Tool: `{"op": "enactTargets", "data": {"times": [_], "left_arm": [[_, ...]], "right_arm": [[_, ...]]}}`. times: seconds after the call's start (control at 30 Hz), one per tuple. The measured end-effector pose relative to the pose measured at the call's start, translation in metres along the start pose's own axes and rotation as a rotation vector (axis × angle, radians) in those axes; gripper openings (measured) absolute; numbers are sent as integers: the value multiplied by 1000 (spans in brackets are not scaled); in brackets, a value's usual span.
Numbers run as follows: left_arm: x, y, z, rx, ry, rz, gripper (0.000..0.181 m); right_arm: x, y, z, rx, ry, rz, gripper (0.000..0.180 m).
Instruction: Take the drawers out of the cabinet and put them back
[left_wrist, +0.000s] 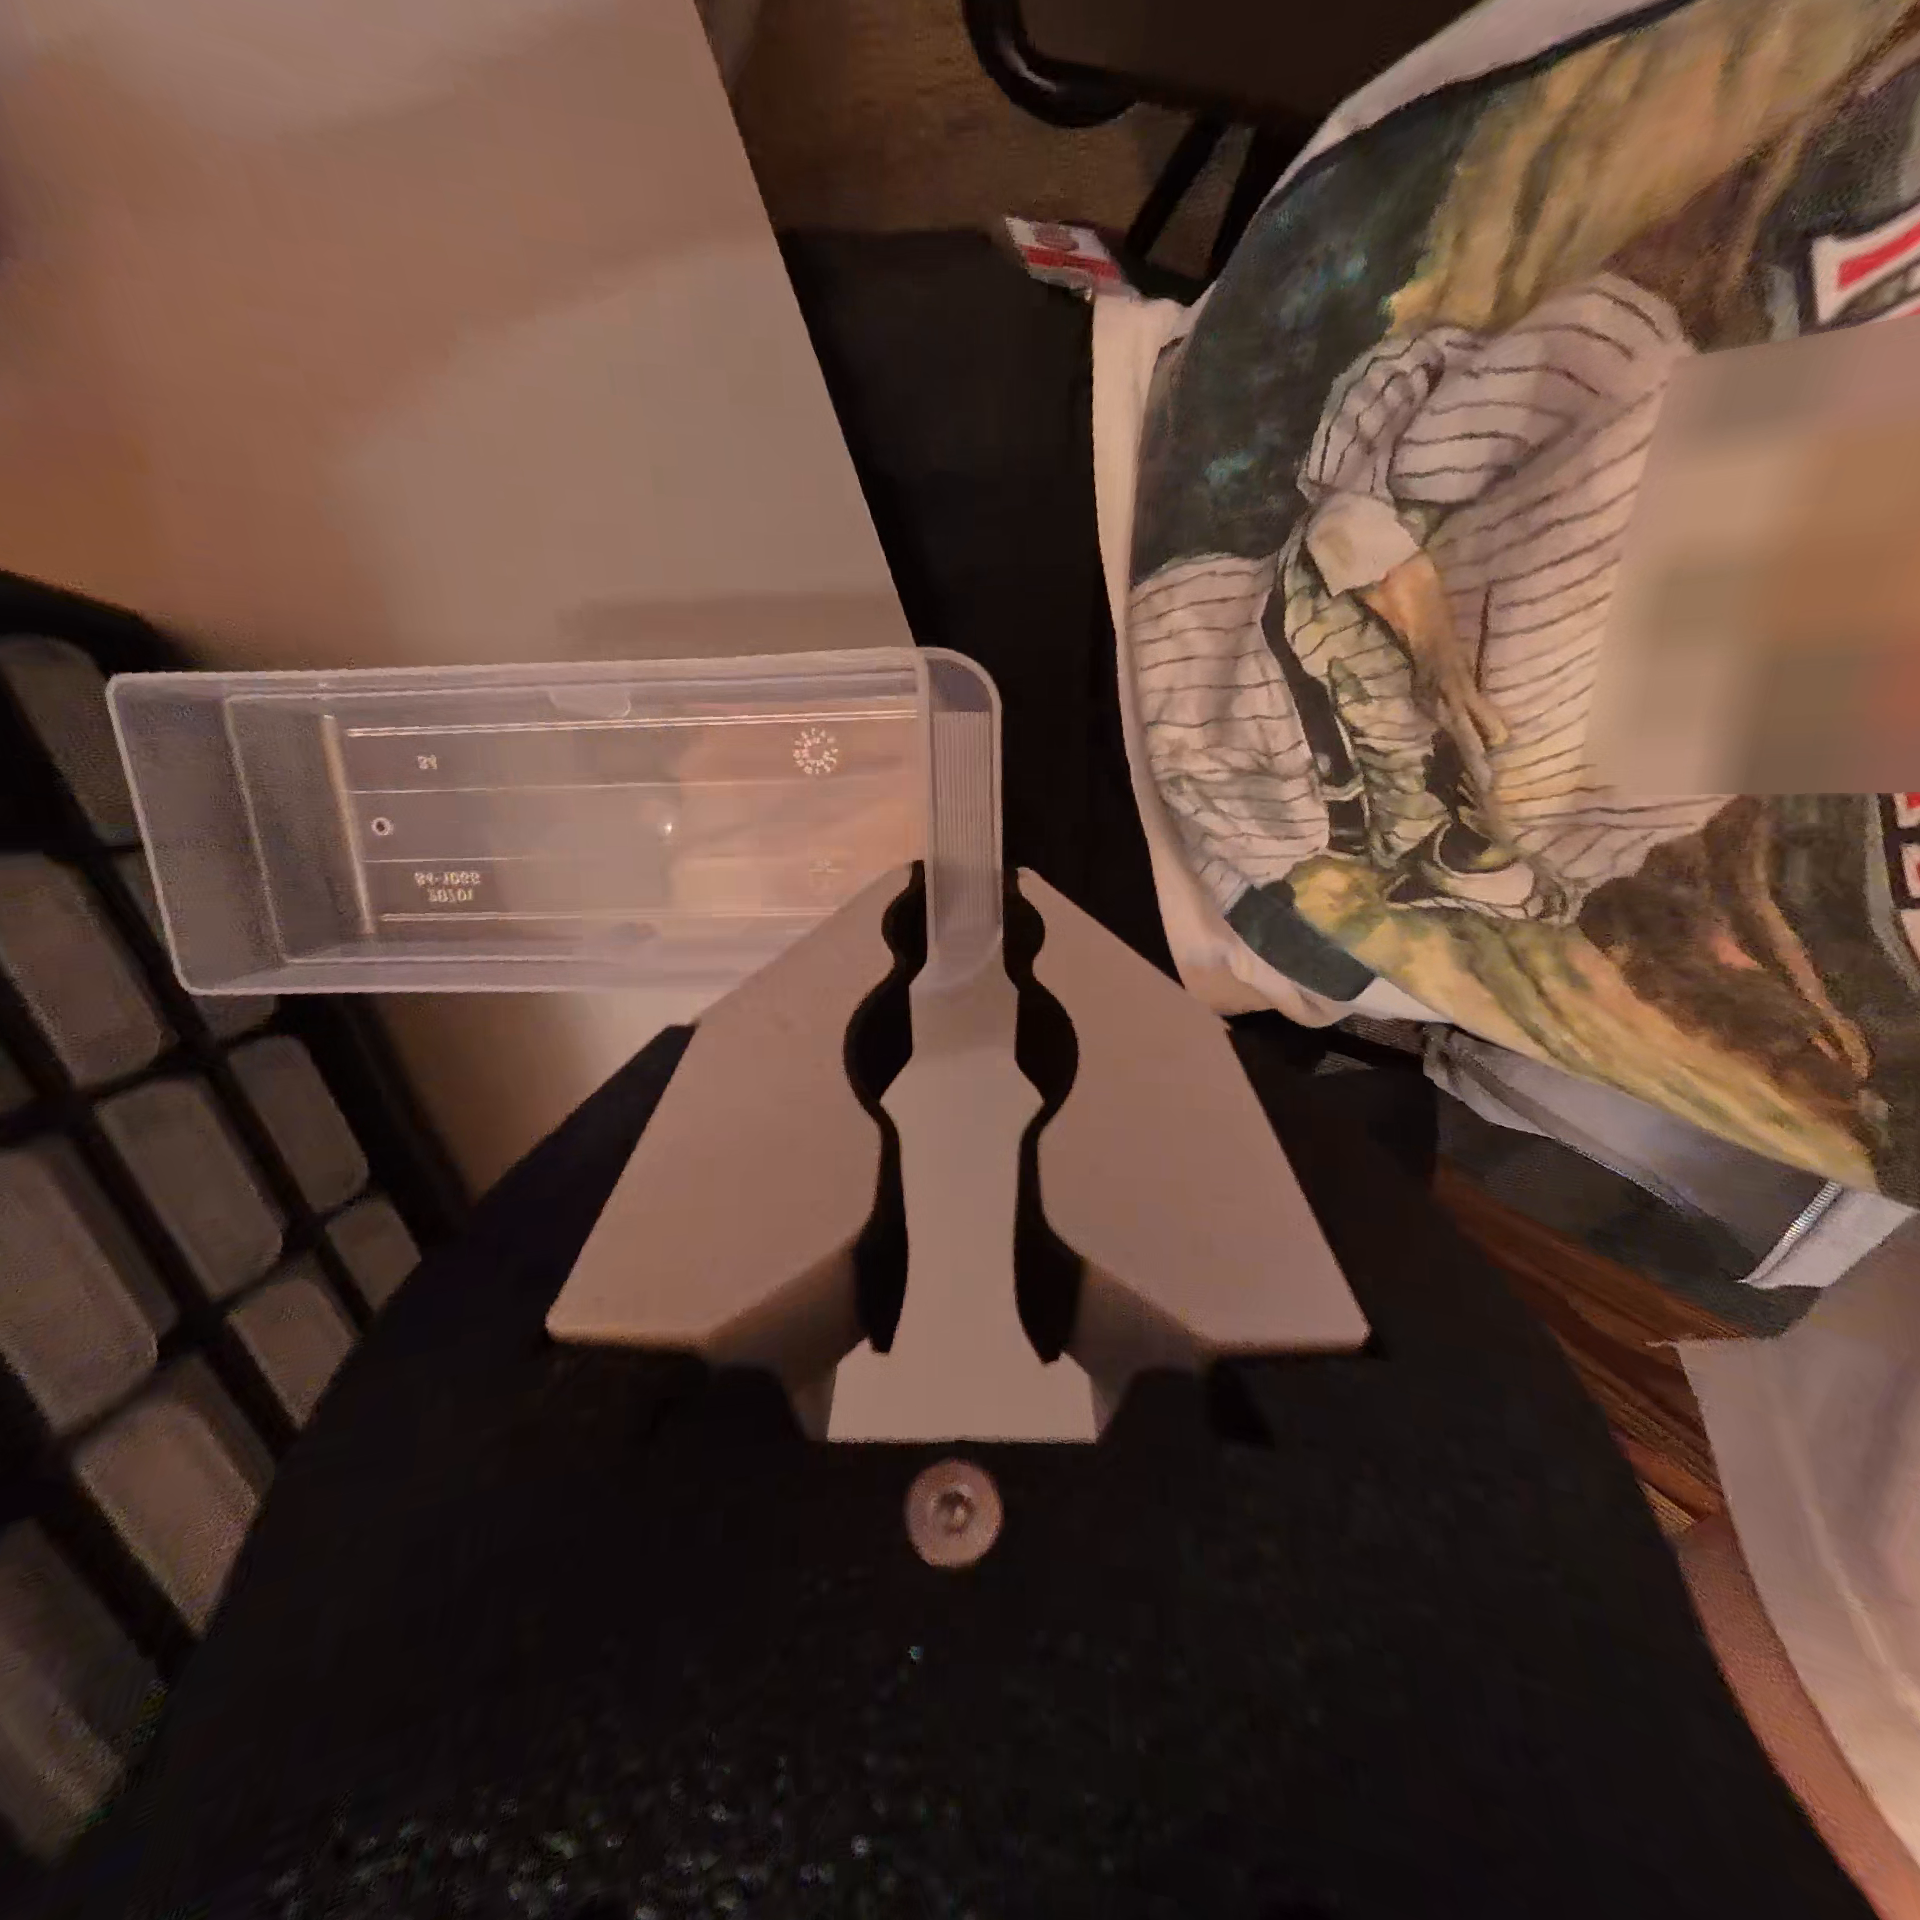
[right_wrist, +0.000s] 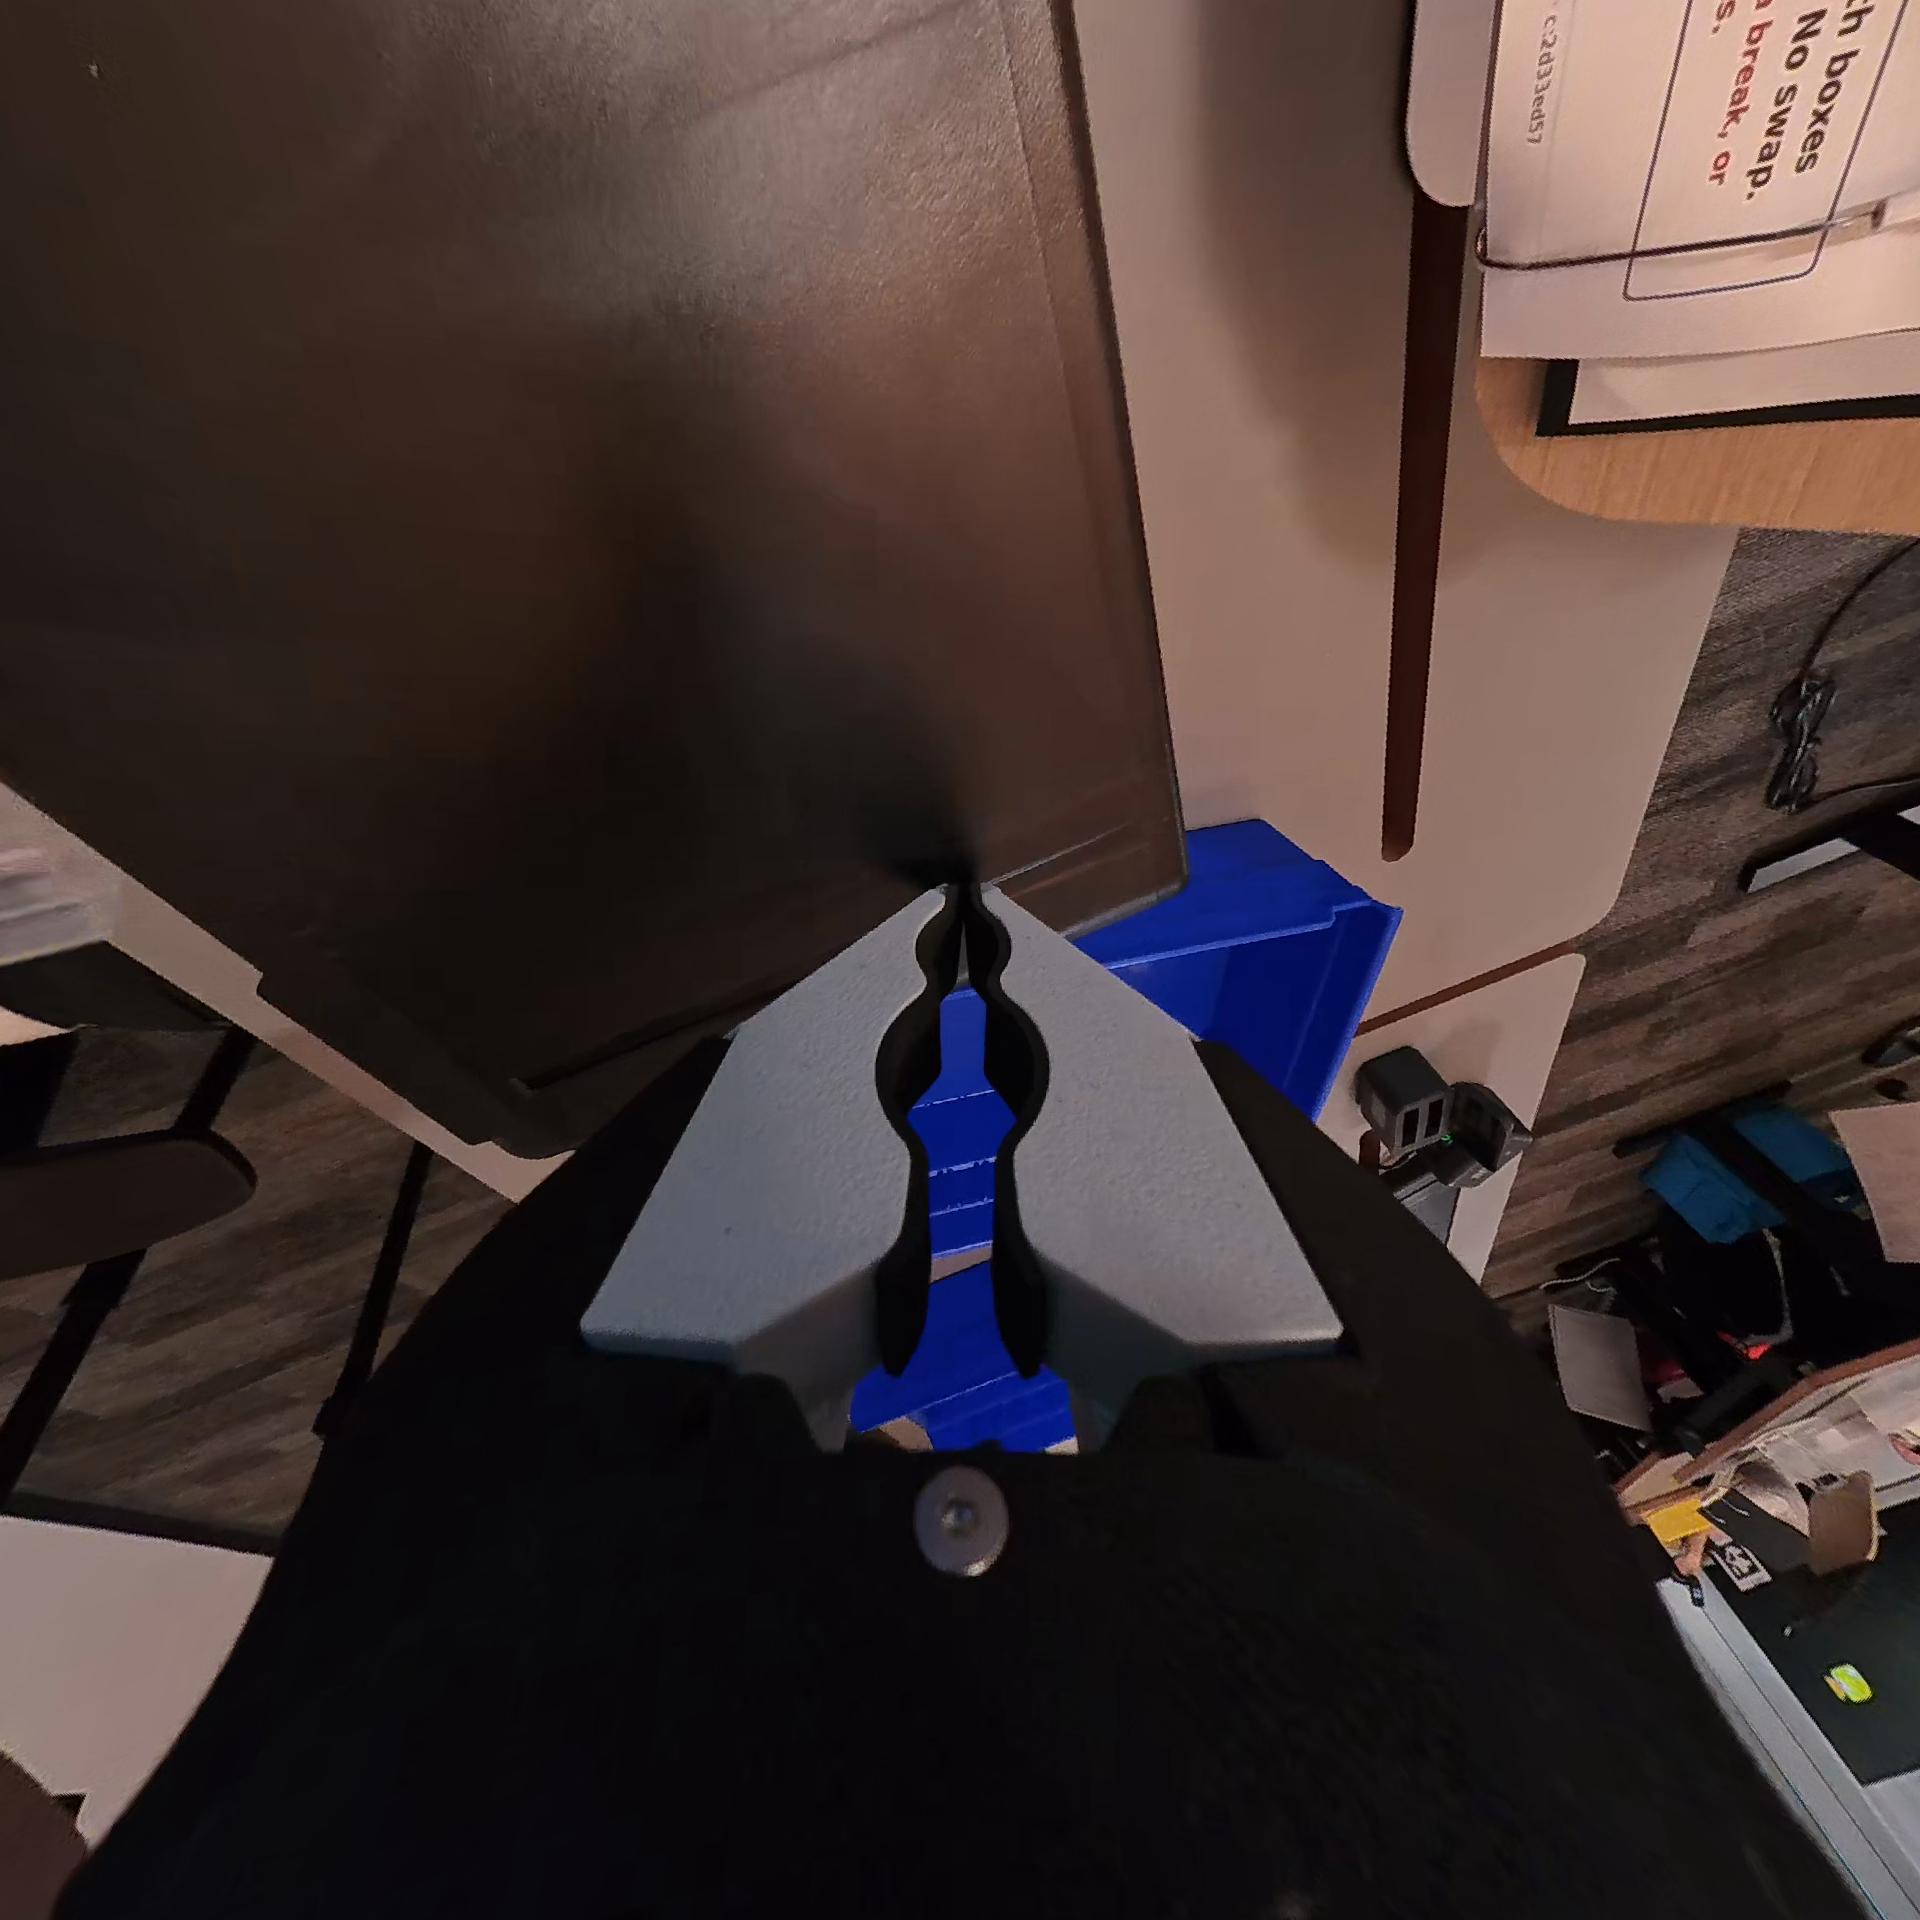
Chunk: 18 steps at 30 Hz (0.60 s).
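A clear plastic drawer (left_wrist: 540, 821) hangs empty in the air over the beige table (left_wrist: 416, 364), stretching out to the left. My left gripper (left_wrist: 964, 935) is shut on the ribbed front end of the drawer. The black cabinet (left_wrist: 125, 1195) with its grid of small grey drawers stands at the left edge. In the right wrist view a smooth black panel of the cabinet (right_wrist: 571, 520) fills the upper left. My right gripper (right_wrist: 961, 904) is shut, its tips touching that panel near its lower right corner.
A person in a printed shirt (left_wrist: 1455, 623) stands close on the right, past the table edge. A blue plastic bin (right_wrist: 1247, 966) sits behind the cabinet. White printed sheets (right_wrist: 1714, 156) lie at the upper right. A small black camera (right_wrist: 1444, 1122) and clutter lie on the floor.
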<state>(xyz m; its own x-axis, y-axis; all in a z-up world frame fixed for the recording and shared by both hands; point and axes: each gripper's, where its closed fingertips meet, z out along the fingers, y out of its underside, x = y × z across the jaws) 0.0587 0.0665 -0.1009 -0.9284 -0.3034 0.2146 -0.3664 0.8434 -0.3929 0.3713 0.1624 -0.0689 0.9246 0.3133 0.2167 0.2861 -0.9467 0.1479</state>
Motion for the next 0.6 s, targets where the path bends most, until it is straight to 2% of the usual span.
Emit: {"op": "enactTargets", "data": {"times": [0.27, 0.6], "left_arm": [[-53, -23, 33, 10, 128, -83, 11], [-86, -40, 36, 8, 128, -218, 11]], "right_arm": [[0, 0, 0, 49, -29, -1, 0], [0, 0, 0, 33, -24, -31, 0]]}}
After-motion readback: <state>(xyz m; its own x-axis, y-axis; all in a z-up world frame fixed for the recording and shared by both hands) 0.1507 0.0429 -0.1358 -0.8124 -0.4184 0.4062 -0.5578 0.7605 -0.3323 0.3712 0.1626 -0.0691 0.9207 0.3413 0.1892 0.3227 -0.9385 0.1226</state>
